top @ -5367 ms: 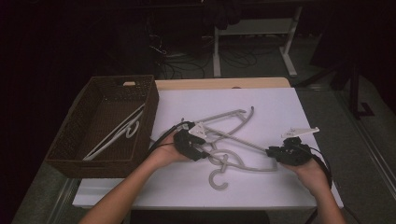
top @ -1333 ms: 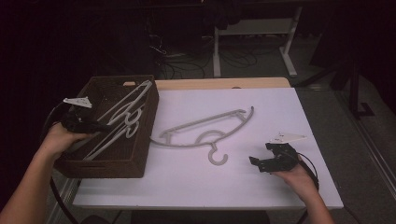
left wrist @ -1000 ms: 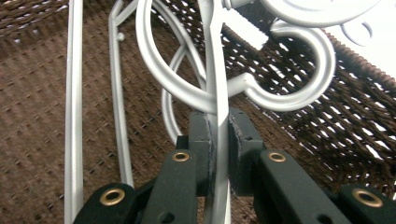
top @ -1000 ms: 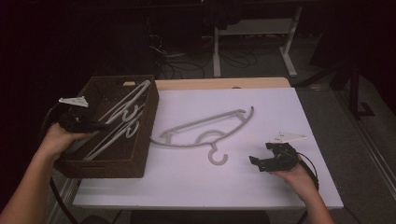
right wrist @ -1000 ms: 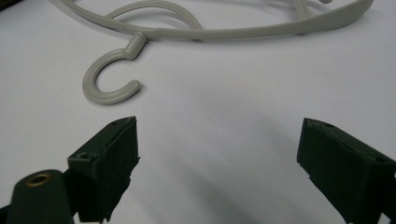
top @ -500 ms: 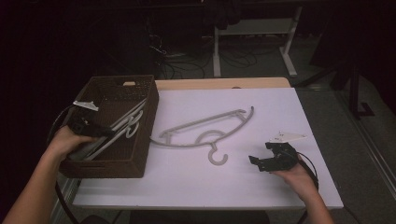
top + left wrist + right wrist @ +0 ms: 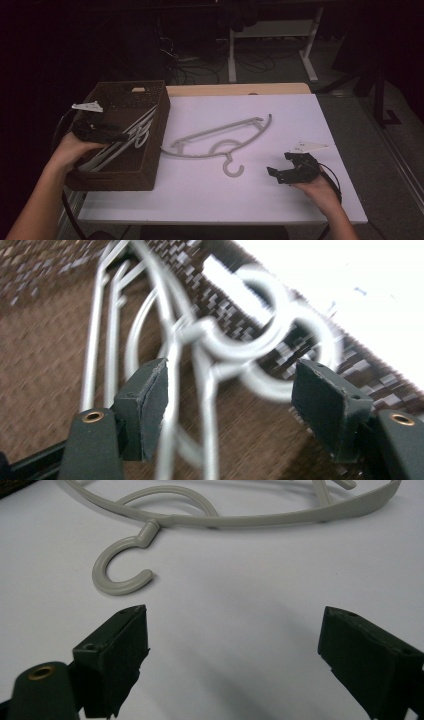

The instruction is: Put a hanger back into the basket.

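Since earlier frames, white hanger [image 7: 127,140] carried from tabletop [image 7: 300,120] into basket [image 7: 150,165], far left; left hand-held gripper [image 7: 230,415] jaws just opened, releasing it. Right hand-held gripper [image 7: 232,665] spread, waiting near grey hanger [image 7: 220,142].

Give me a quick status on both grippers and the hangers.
Left gripper over basket, fingers just opened, white hangers released inside. Right gripper open, resting short of grey hanger on table. Nothing blocking.
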The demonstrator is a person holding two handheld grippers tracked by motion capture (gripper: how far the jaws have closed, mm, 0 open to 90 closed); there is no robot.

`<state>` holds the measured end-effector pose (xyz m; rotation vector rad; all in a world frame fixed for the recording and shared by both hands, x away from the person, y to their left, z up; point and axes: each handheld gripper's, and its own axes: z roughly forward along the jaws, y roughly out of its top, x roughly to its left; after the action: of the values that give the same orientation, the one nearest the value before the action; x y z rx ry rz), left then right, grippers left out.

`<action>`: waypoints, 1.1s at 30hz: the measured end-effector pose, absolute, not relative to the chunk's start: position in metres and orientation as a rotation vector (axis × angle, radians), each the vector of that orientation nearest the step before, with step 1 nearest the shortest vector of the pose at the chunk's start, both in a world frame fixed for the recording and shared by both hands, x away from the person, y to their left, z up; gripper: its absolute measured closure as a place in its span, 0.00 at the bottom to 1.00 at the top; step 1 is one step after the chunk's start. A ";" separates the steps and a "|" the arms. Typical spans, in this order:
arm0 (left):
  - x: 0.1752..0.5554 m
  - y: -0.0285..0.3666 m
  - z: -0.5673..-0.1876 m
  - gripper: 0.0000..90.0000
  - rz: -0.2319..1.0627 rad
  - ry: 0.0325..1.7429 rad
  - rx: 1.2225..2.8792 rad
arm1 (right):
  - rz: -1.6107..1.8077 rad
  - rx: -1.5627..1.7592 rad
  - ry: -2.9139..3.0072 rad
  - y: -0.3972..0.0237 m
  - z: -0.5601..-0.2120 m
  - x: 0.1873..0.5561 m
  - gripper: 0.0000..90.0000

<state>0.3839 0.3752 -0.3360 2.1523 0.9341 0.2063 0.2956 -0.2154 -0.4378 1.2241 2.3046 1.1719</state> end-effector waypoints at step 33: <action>0.359 0.154 -0.350 0.77 0.109 0.616 2.202 | 1.183 1.194 2.320 -0.215 -0.438 0.296 0.14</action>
<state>0.3592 0.1536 -0.3499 2.2024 0.6160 0.1091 0.2960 -0.2150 -0.4376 1.1939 2.3197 1.1828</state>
